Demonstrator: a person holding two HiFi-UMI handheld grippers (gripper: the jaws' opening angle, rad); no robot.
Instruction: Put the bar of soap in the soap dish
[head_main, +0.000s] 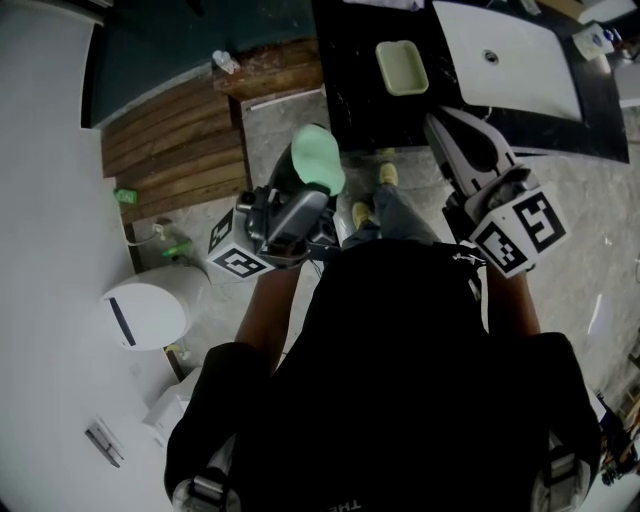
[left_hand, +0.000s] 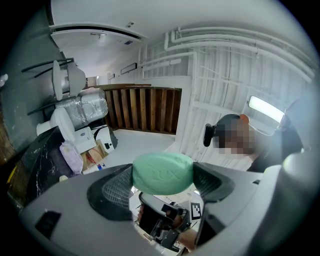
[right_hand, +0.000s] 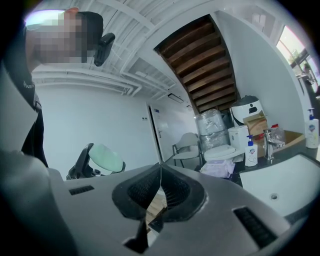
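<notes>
**Soap clamped in the left gripper, dish waiting on the black counter**

The person's dark-clothed torso fills the lower half of the head view and covers most of the floor there. Only the tips of yellow shoes (head_main: 386, 176) peek out beside it.

Up front, the left gripper (head_main: 316, 172) has its jaws closed on the bar of soap (left_hand: 163, 173). It's a smooth, pale green oval, pinched end to end between two ribbed black pads. There's raised lettering on its face, too soft to read. Below it, in the left gripper view, sits a cluttered dark mechanism that's hard to make out.

Over to the right gripper (right_hand: 160, 189): its textured pads are pressed together with nothing between them. Its marker cube (head_main: 515, 234) stands out sharp in black and white.

The soap dish (head_main: 402, 68) is a pale yellowish rectangle with rounded corners. It rests on the glossy black counter (head_main: 350, 95), well apart from the soap and just left of a white rectangular sink (head_main: 520, 70). The sink's far corner is cut off by the frame.

Around the room there's a grey stone-look floor (head_main: 590, 210), a slatted brown wooden panel (head_main: 175, 140) and a white toilet (head_main: 145, 312) down left. In the right gripper view a pump bottle (right_hand: 251, 150) stands near a metal tap (right_hand: 268, 144).
</notes>
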